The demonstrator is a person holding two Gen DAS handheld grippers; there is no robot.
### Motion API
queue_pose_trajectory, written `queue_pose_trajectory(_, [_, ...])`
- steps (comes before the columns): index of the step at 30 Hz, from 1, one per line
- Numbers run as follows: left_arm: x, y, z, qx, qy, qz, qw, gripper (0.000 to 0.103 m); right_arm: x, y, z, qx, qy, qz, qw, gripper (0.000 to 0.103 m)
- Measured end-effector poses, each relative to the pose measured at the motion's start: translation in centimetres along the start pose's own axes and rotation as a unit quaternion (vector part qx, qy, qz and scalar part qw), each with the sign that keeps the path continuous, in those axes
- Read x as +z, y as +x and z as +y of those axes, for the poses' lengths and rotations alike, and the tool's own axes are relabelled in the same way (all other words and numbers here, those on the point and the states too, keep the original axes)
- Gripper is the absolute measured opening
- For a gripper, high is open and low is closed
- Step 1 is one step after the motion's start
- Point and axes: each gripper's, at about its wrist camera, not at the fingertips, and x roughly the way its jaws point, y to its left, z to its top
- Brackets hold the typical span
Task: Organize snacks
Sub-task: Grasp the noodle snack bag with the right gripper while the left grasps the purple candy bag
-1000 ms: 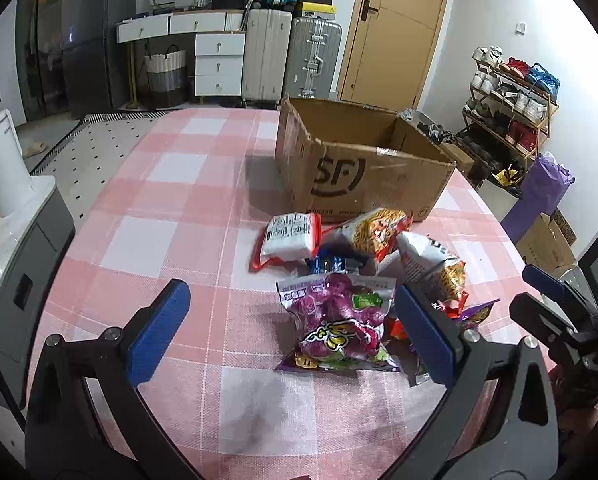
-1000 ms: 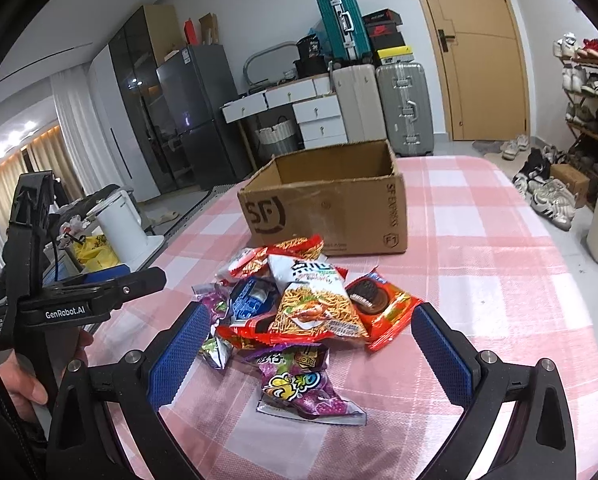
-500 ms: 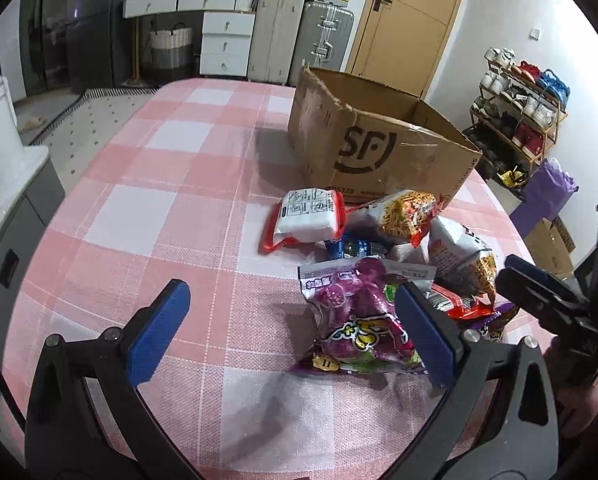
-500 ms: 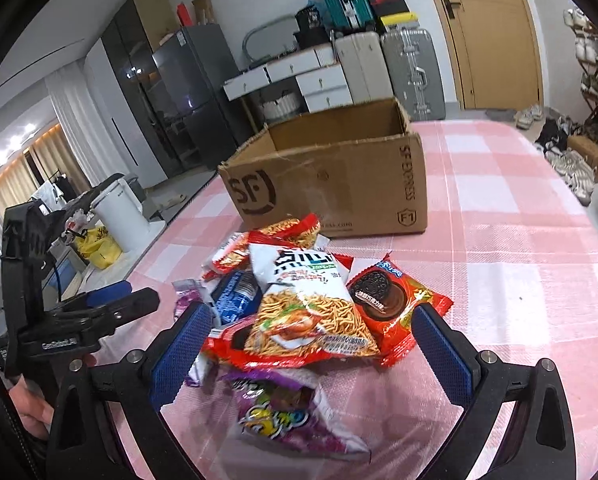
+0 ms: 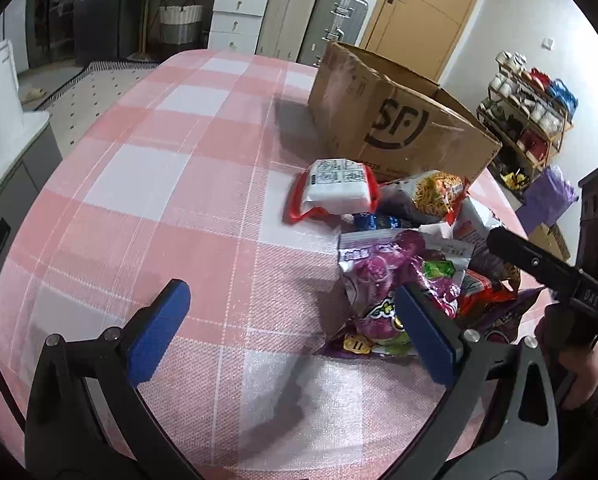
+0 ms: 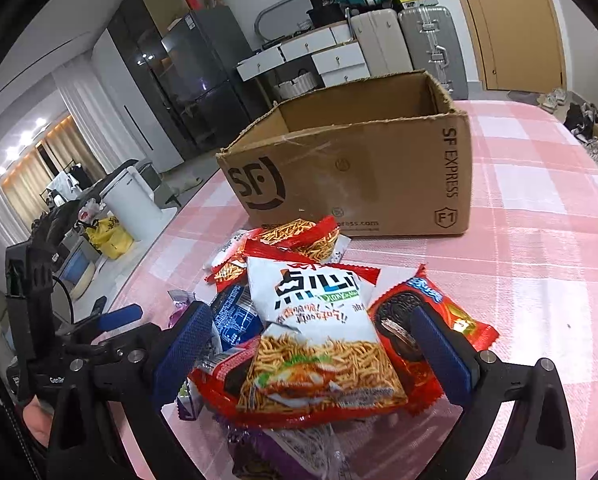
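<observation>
**On a pink-checked table, snacks wait beside an open box**

On the checked tablecloth (image 5: 171, 184), a heap of snack packets lies just in front of the cardboard box (image 6: 363, 168). The right gripper (image 6: 311, 354) stands wide open around the noodle-snack bag (image 6: 319, 336) atop the heap, gripping nothing. The left gripper (image 5: 291, 332), equally wide open and empty, hovers beside the purple candy bag (image 5: 395, 280).

One cardboard box (image 6: 351, 168). Two noodle-snack bags: one white (image 6: 319, 344), one red (image 6: 299, 236). One cookie pack (image 6: 427, 320). One blue pack (image 6: 235, 320). One purple candy bag (image 5: 395, 280). One white red-edged pack (image 5: 335, 188). More bags lie buried; count unclear.
</observation>
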Motion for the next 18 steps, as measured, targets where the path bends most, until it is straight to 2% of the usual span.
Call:
queue_pose_trajectory(1, [-0.1,0.0,0.3,-0.003,-0.004,0.001,1.0000,0.102,0.1,0.2,0.1,0.000,-0.001,0.002,1.000,0.099])
queue_pose_trajectory(5, [-0.3,0.4,0.5,-0.006,-0.006,0.006,0.9999,0.102,-0.2,0.9,0.3,-0.001,-0.002,0.011,1.000,0.079])
queue_pose_trajectory(7, [-0.4,0.5,0.4,-0.007,-0.002,0.007,0.9999,0.102,-0.3,1.0,0.3,-0.003,-0.001,0.011,1.000,0.076])
queue_pose_trajectory(9, [-0.6,0.3,0.3,-0.003,0.001,0.006,1.0000,0.102,-0.4,1.1,0.4,-0.001,0.000,0.012,1.000,0.064])
queue_pose_trajectory(11, [-0.6,0.3,0.2,-0.003,-0.001,0.007,1.0000,0.102,-0.5,1.1,0.3,-0.009,0.001,0.016,1.000,0.058])
queue_pose_trajectory(14, [-0.7,0.1,0.2,-0.001,-0.002,0.011,0.9999,0.102,-0.8,1.0,-0.2,-0.001,0.015,0.018,1.000,0.051])
queue_pose_trajectory(18, [-0.6,-0.3,0.0,-0.007,-0.003,0.010,0.9999,0.102,-1.0,0.1,0.2,0.001,0.012,0.006,1.000,0.049])
